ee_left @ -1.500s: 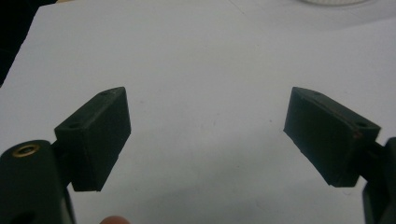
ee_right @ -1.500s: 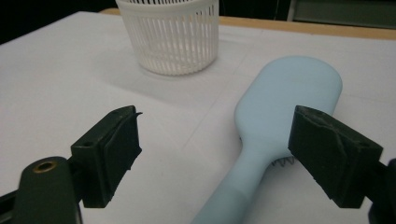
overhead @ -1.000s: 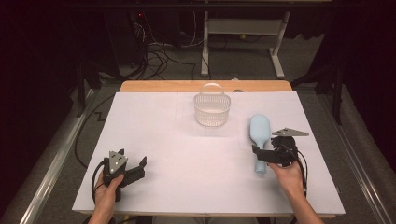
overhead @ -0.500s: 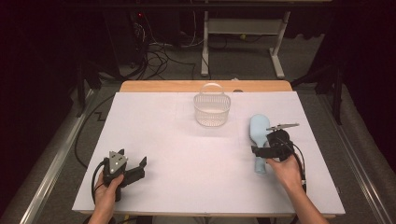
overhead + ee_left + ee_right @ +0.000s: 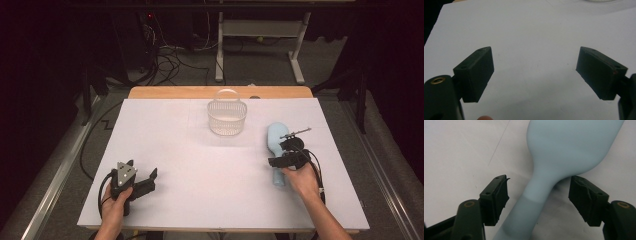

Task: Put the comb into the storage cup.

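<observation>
A pale blue bottle [image 5: 276, 142] lies on its side on the white table sheet [image 5: 200, 165] at the right, neck toward the person. My right gripper [image 5: 281, 161] straddles that neck [image 5: 534, 192]. Its jaws have just been closing, and a gap still shows between each pad [image 5: 496, 197] and the neck, so nothing is gripped. My left gripper [image 5: 145, 181] rests at the front left in the person's hand, open, with bare sheet between its jaws [image 5: 534, 67].
A clear mesh basket [image 5: 227, 116] with a handle stands at the back middle of the sheet. A wooden table edge [image 5: 220, 92] runs behind it. Cables and a desk frame lie on the dark floor beyond.
My right gripper has moved forward over the bottle's neck and its jaws have narrowed around it. The left gripper has stayed put.
</observation>
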Available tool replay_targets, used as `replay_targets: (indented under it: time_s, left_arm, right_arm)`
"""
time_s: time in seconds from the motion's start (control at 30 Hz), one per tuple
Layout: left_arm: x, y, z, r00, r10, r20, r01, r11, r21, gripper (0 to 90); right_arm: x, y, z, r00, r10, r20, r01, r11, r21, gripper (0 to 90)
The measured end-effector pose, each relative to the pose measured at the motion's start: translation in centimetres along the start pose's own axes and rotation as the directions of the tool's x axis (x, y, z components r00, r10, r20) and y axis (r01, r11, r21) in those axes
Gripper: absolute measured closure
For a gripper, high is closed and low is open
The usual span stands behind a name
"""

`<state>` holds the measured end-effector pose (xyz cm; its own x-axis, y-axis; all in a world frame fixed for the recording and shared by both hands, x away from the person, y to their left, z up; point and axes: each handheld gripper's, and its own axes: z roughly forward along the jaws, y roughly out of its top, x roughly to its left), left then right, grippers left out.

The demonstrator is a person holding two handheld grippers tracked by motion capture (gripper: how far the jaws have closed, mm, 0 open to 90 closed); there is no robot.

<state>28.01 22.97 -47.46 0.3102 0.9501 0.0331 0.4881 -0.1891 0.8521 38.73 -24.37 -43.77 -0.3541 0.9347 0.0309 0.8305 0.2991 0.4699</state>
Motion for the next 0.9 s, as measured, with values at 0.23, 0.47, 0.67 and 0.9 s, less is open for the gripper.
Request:
replay_targets:
  time_s: [0.23, 0.47, 0.67, 0.9]
  left_arm:
    - [-0.17, -0.04, 0.10, 1.0000, 0.010, 0.002, -0.010, 0.9999, 0.005, 15.5]
    - [-0.42, 0.01, 0.11, 0.9998, 0.021, 0.000, -0.021, 0.9998, 0.004, 15.5]
    - [-0.39, 0.01, 0.08, 0.9998, 0.018, -0.007, -0.018, 0.9998, 0.003, 15.3]
    - [-0.18, 0.02, 0.01, 0.9994, -0.009, -0.034, 0.008, 0.9999, -0.008, 14.9]
  right_arm:
    - [-0.10, 0.34, 0.39, 0.9999, 0.003, 0.011, -0.004, 1.000, 0.015, 42.4]
    - [-0.26, 0.54, 0.72, 0.9999, 0.013, 0.007, -0.013, 0.999, 0.032, 49.6]
    - [-0.46, 0.64, 0.64, 0.9997, 0.001, 0.024, -0.002, 0.999, 0.044, 58.7]
    - [-0.56, 0.83, 0.62, 0.9991, -0.018, 0.037, 0.016, 0.998, 0.065, 65.3]
